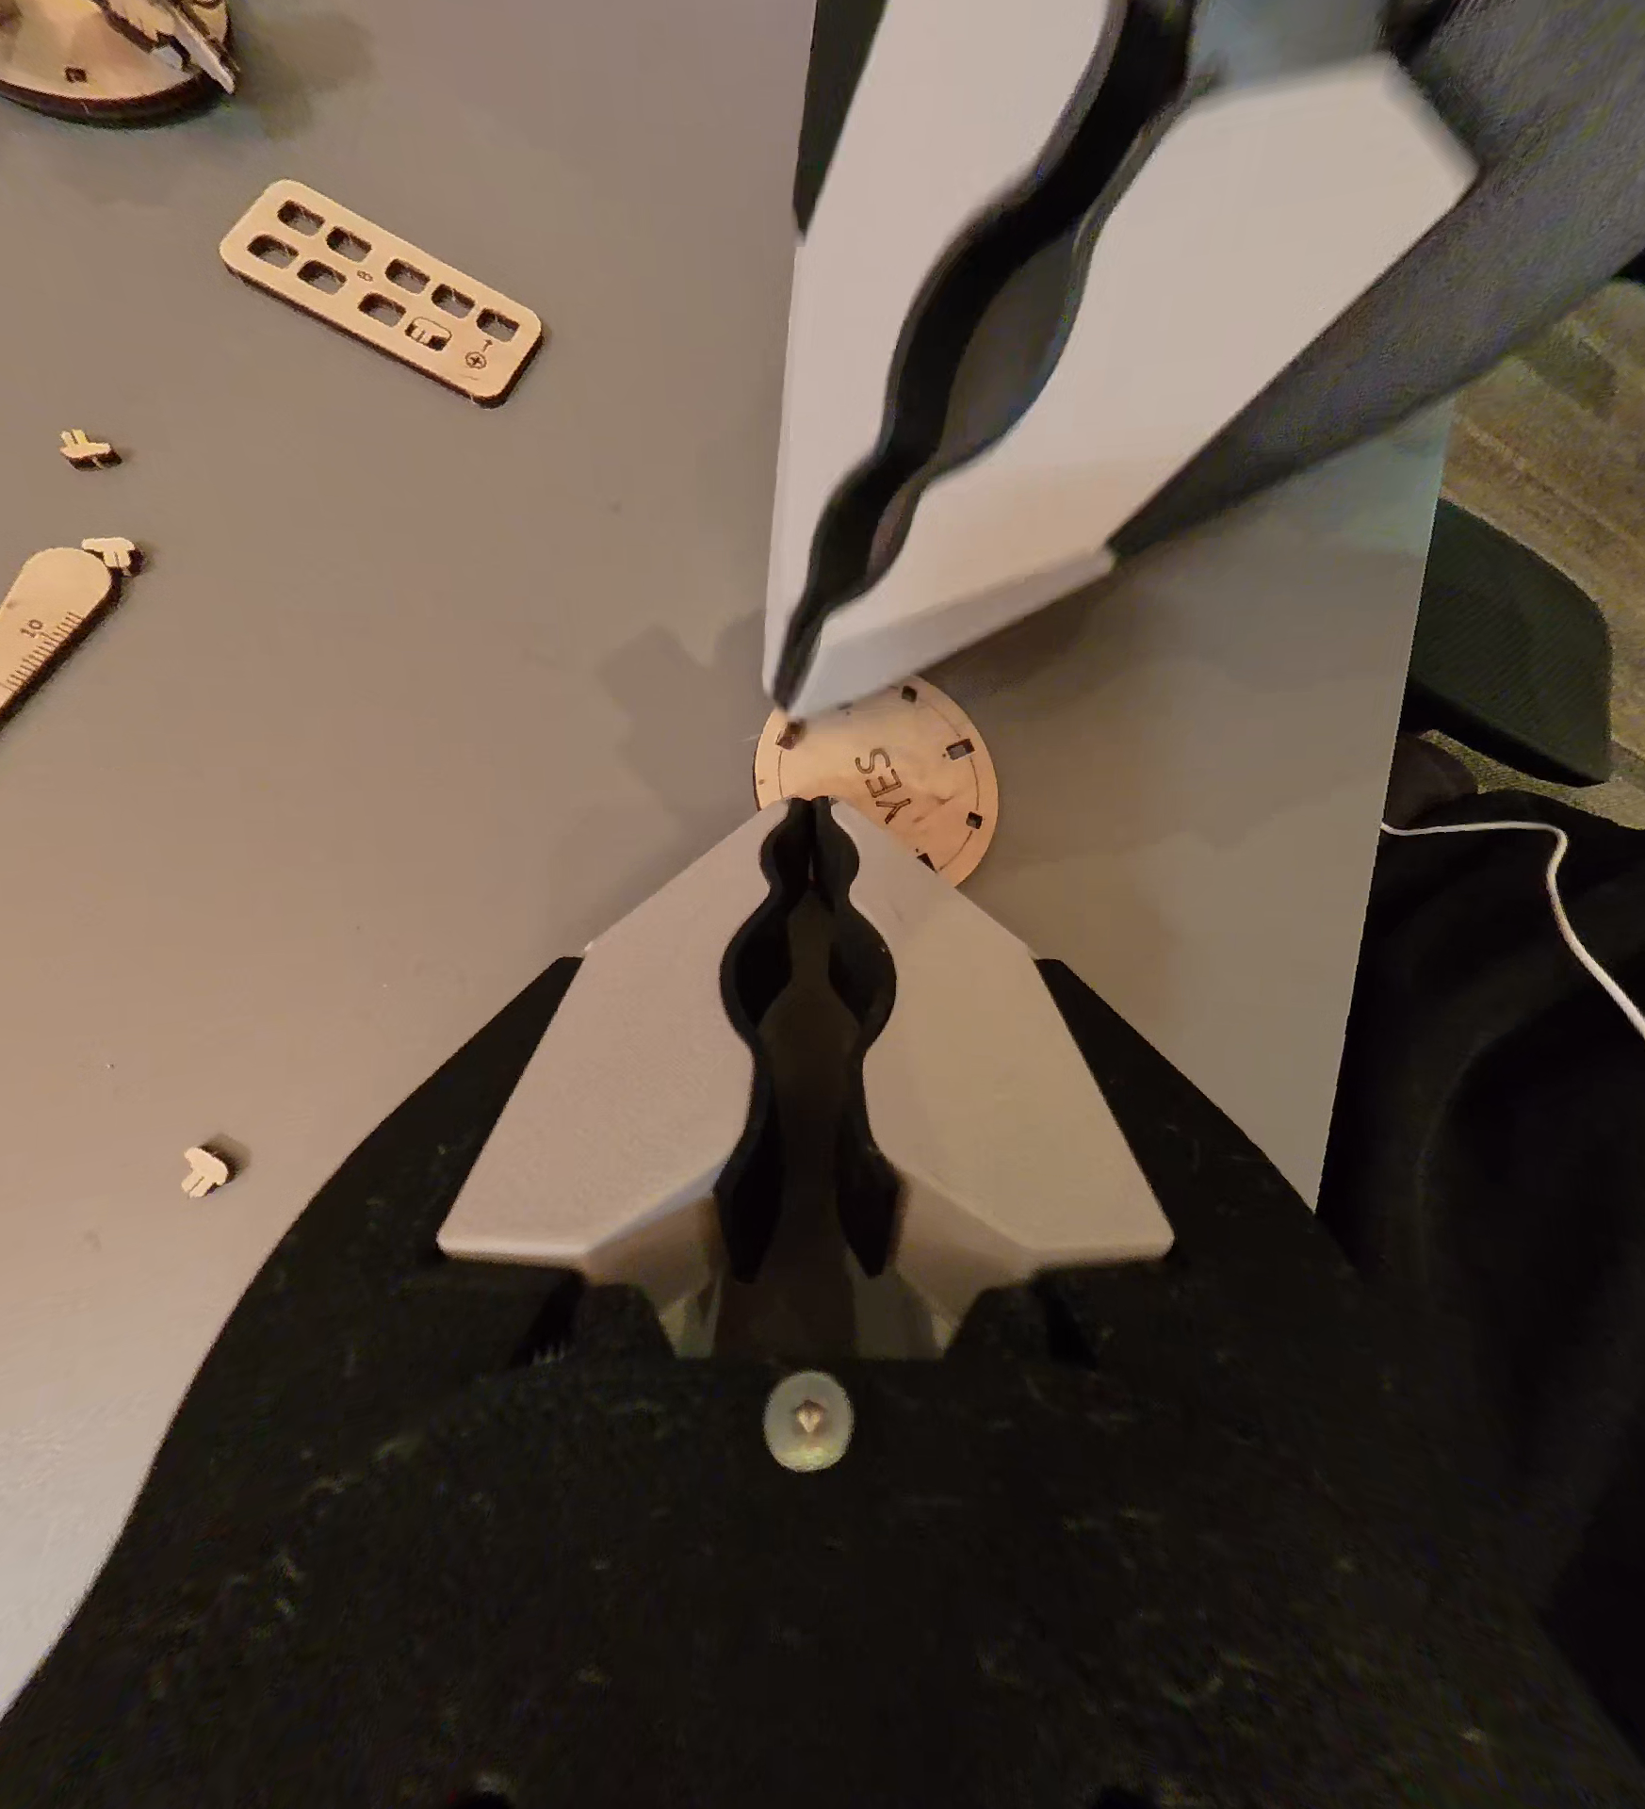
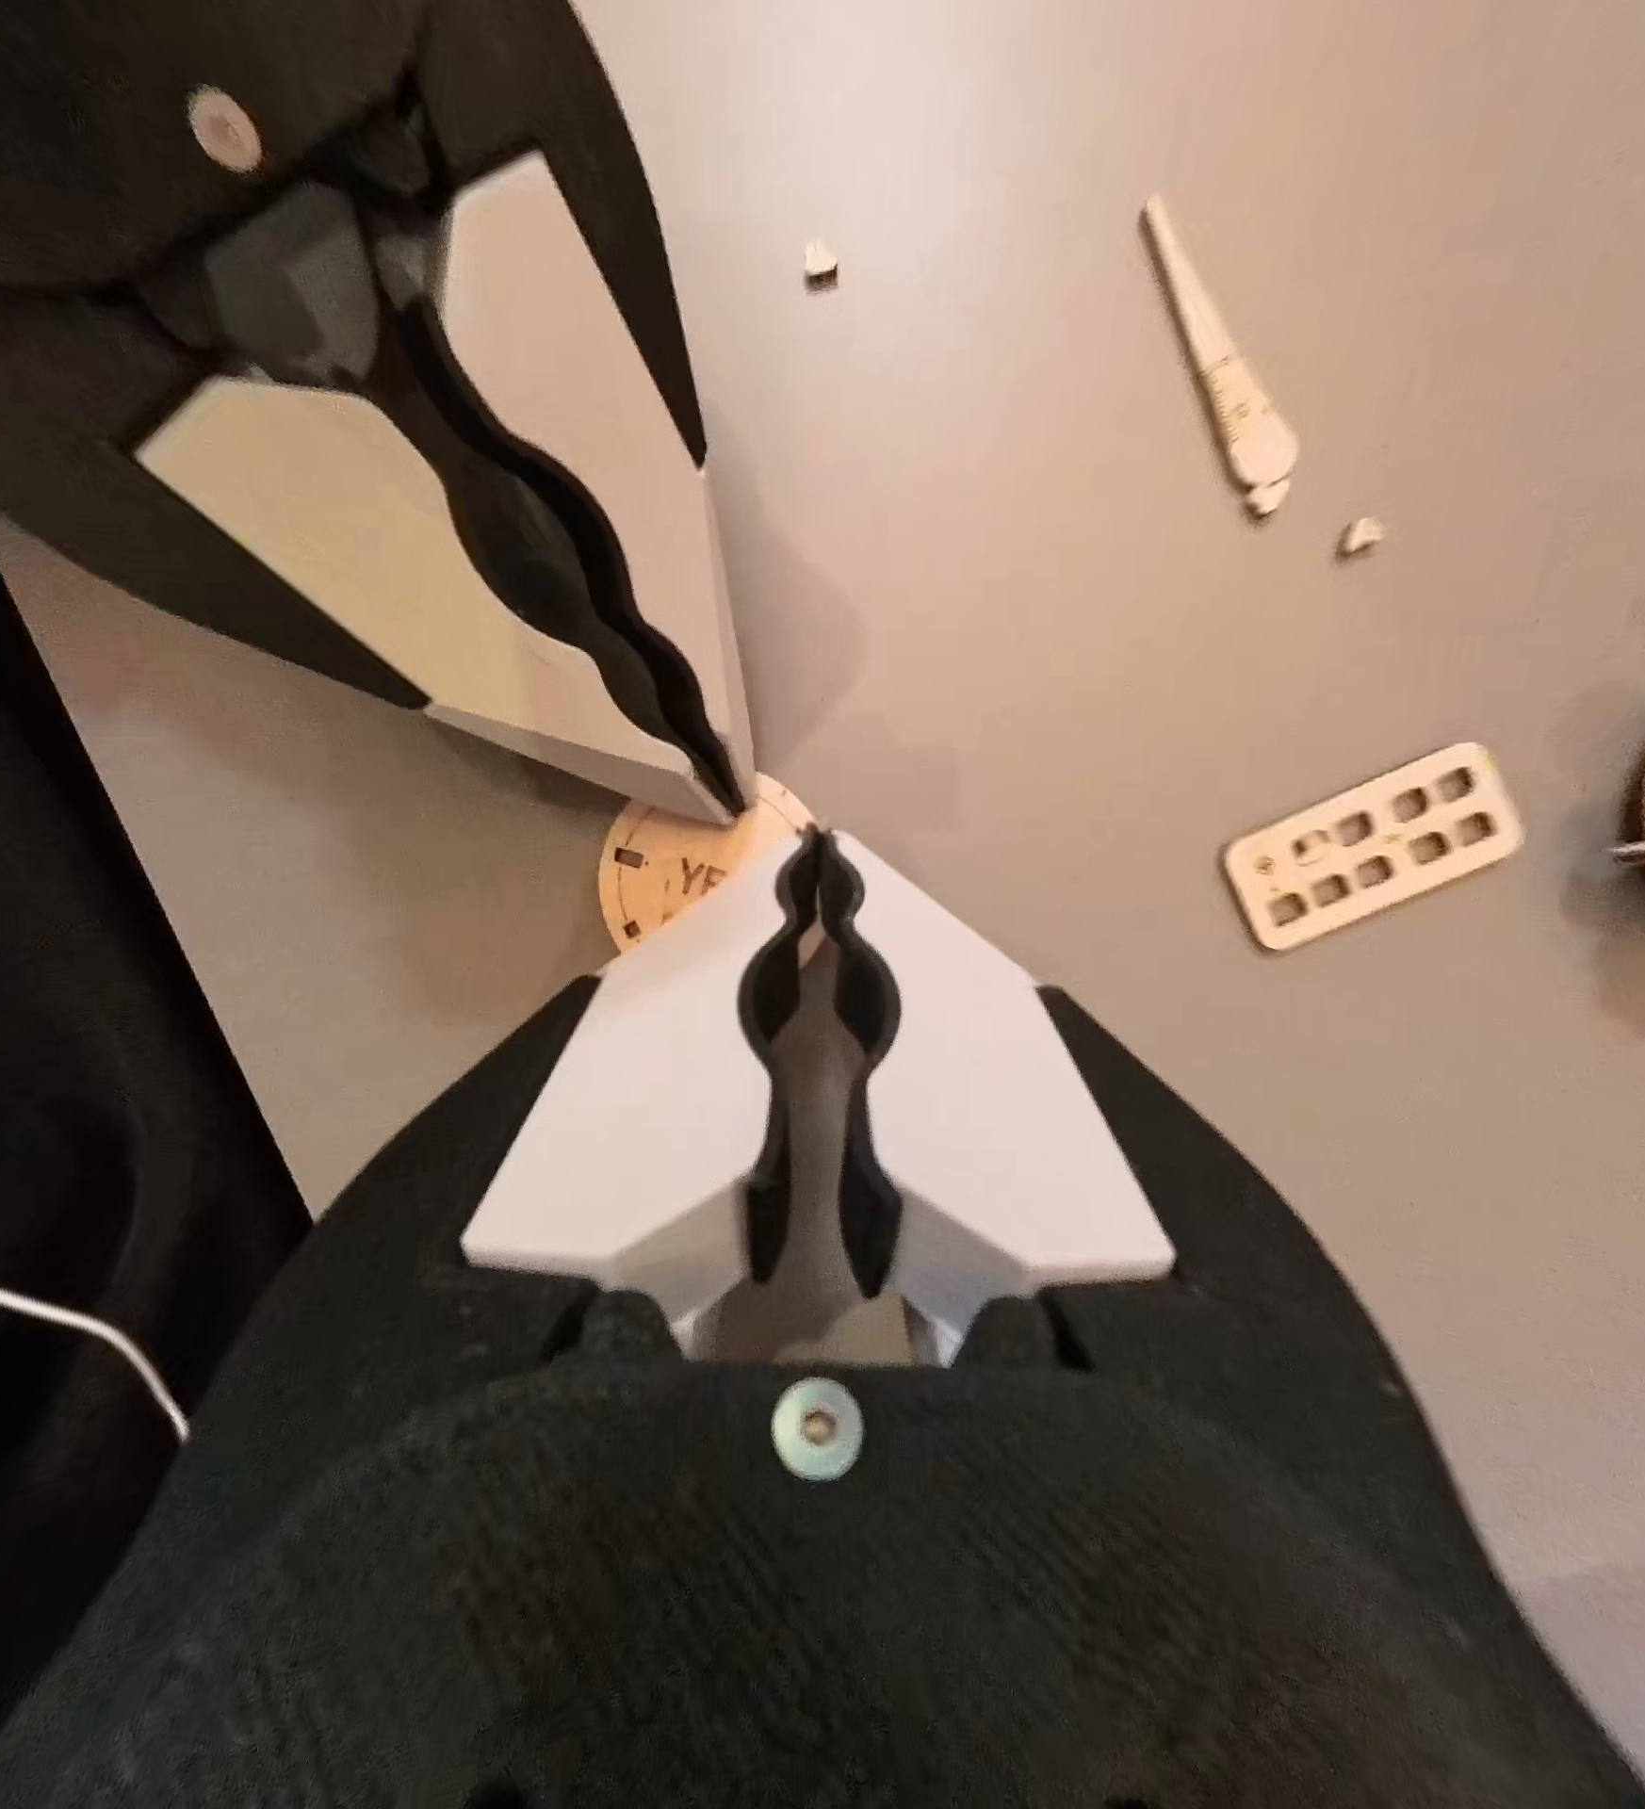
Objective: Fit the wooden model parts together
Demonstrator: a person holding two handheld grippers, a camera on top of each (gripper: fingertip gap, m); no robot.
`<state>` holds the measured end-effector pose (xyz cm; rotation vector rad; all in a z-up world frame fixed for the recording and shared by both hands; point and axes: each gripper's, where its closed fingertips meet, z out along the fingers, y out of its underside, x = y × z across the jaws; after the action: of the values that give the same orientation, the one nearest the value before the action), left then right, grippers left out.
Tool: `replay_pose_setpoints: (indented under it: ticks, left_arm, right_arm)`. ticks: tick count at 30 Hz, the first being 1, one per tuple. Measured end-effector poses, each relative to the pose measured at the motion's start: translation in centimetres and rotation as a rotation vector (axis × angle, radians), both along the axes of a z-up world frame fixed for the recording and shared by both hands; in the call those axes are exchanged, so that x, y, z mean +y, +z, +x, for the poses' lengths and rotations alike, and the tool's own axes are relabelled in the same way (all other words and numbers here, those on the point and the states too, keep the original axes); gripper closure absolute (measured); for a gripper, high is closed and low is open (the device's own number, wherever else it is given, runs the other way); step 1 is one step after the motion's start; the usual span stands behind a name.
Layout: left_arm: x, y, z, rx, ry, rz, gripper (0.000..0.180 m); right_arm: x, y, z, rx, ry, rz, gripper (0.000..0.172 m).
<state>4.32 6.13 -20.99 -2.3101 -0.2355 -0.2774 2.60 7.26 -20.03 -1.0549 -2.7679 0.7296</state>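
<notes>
Both grippers' fingers are pressing together, pinching nothing: left gripper (image 1: 814,805) and right gripper (image 2: 814,832) tips are resting on opposite rims of the flat wooden disc (image 1: 936,773) on the bench (image 1: 407,783).

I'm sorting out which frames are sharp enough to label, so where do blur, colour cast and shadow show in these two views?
Left wrist view: the right gripper is motion-smeared, while the wooden disc stays crisp; warm, dim light; soft shadow left of the disc. Right wrist view: softer overall, the slotted plate and tapered ruler piece washed out pale; wide-angle bending at the edges.
</notes>
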Motion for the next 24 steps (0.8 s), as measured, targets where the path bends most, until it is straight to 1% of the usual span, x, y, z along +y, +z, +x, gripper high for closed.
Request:
replay_pose_setpoints:
  ticks: [1, 4, 6, 8, 11, 14, 17, 20, 24]
  left_arm:
    - [0.0, 0.0, 0.0, 0.000, -0.001, 0.001, 0.180]
    - [0.0, 0.0, 0.0, 0.001, -0.001, 0.000, 0.179]
    - [0.0, 0.0, 0.0, 0.001, -0.001, 0.000, 0.179]
    - [0.0, 0.0, 0.0, -0.002, -0.001, 0.000, 0.180]
    - [0.0, 0.0, 0.0, -0.004, -0.001, 0.000, 0.179]
    - [0.0, 0.0, 0.0, -0.002, -0.001, 0.000, 0.179]
    - [0.0, 0.0, 0.0, -0.004, -0.001, 0.000, 0.179]
    - [0.0, 0.0, 0.0, -0.010, -0.001, 0.001, 0.180]
    - [0.0, 0.0, 0.0, -0.015, -0.002, 0.002, 0.180]
  right_arm:
    - [0.0, -0.6, 0.3, -0.016, 0.010, 0.013, 0.172]
    - [0.5, -0.2, -0.3, 0.029, 0.018, 0.050, 0.172]
    - [0.2, 1.0, -0.5, 0.037, 0.011, 0.000, 0.172]
    - [-0.1, 1.2, -0.4, 0.036, 0.024, -0.027, 0.172]
    - [-0.4, 0.2, -0.1, 0.081, 0.110, 0.001, 0.172]
    - [-0.6, 0.5, -0.2, 0.140, 0.178, -0.040, 0.172]
    - [-0.6, 0.9, 0.0, 0.131, 0.240, -0.089, 0.165]
    - [-0.4, 0.4, 0.4, 0.116, 0.307, -0.070, 0.160]
    - [-0.5, -0.5, 0.5, 0.111, 0.359, -0.036, 0.165]
